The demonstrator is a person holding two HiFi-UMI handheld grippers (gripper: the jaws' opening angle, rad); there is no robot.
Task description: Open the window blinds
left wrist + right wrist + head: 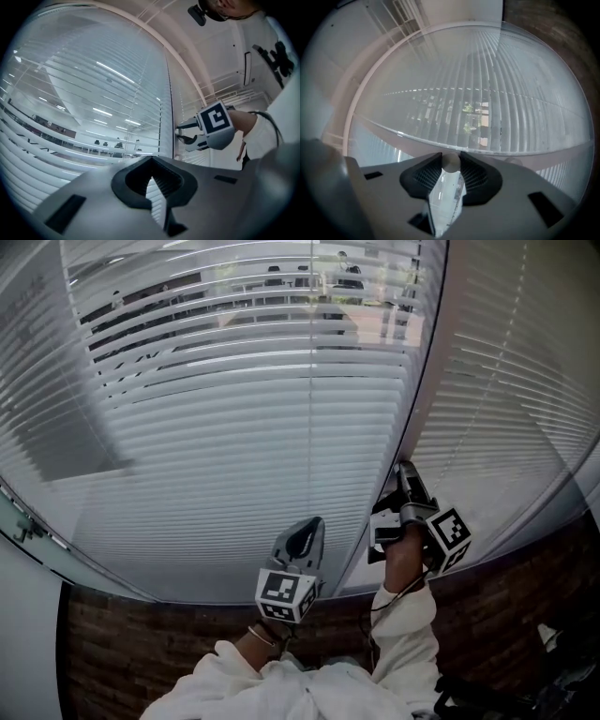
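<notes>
White slatted blinds (244, 456) fill the window ahead; through the slats near the top I can see outside, while lower down they look closed. My right gripper (405, 486) is up at the dark upright strip (424, 362) between the two blinds. In the right gripper view its pads (474, 174) are shut on the blind's pale round wand (451, 161). My left gripper (302, 538) hovers just in front of the lower slats, jaws together and empty. In the left gripper view the left gripper (151, 161) shows its tips meeting, and the right gripper (185, 133) is at the blind's edge.
A second blind (506, 381) covers the pane to the right. A brick sill wall (141, 652) runs below the window. A pale frame rail (28, 521) borders the lower left. The person's white sleeves (403, 634) reach up from the bottom.
</notes>
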